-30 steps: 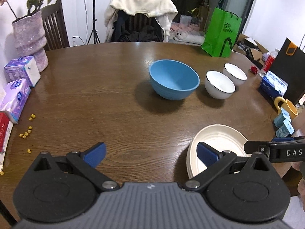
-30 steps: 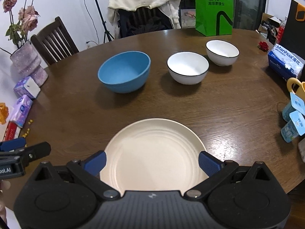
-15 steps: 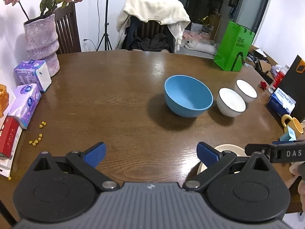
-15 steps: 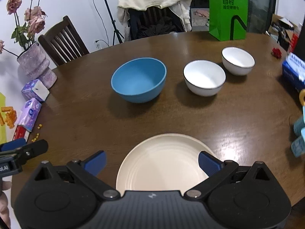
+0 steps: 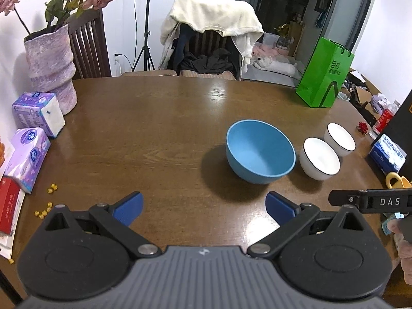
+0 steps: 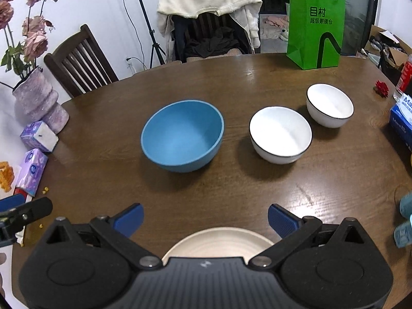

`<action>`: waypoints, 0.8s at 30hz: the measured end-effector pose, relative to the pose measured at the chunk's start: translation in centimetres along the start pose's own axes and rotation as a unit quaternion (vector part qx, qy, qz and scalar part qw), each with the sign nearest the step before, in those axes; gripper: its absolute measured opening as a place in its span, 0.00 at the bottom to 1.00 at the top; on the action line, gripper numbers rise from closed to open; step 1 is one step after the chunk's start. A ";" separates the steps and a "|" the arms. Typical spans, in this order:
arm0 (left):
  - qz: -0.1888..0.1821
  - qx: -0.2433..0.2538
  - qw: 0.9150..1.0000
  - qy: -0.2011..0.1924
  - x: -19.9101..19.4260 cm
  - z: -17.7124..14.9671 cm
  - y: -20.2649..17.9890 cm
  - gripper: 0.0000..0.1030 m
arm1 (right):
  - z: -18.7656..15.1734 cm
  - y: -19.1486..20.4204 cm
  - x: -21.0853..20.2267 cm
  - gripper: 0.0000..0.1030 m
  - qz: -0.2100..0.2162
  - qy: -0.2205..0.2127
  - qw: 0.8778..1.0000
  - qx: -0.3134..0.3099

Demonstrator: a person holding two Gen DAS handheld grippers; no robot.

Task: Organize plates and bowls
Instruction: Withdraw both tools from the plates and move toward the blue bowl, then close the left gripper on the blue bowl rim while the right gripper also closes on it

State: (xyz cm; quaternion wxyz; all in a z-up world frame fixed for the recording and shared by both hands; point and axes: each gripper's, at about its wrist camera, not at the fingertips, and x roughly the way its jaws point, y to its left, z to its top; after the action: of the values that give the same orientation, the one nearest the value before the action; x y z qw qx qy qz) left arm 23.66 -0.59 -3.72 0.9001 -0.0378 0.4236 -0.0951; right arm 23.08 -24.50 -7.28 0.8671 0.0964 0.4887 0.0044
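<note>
Left wrist view: the left gripper [image 5: 203, 207] stands wide, holding nothing, above the table [image 5: 154, 128]. Beyond it the blue bowl [image 5: 260, 152] sits empty, with two empty white bowls [image 5: 319, 158] to its right.

Right wrist view: the right gripper [image 6: 206, 219] also stands wide and empty, the cream plate [image 6: 219, 240] lying empty near its base.

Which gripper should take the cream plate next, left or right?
Right, probably. The cream plate lies directly below the open right gripper, centred between its fingers. The open left gripper faces bare table left of the blue bowl, and its view doesn't show the plate.
</note>
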 end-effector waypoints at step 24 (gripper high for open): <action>0.019 -0.026 0.999 0.028 8.0 7.4 -1.5 1.00 | 9.0 -2.6 6.5 0.97 0.000 0.014 1.000 0.004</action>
State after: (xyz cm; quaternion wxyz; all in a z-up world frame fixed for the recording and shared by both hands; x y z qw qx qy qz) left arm 34.13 -3.73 -4.80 0.8880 -0.0502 0.4520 -0.0680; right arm 33.88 -27.87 -8.65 0.8598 0.1001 0.5008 0.0040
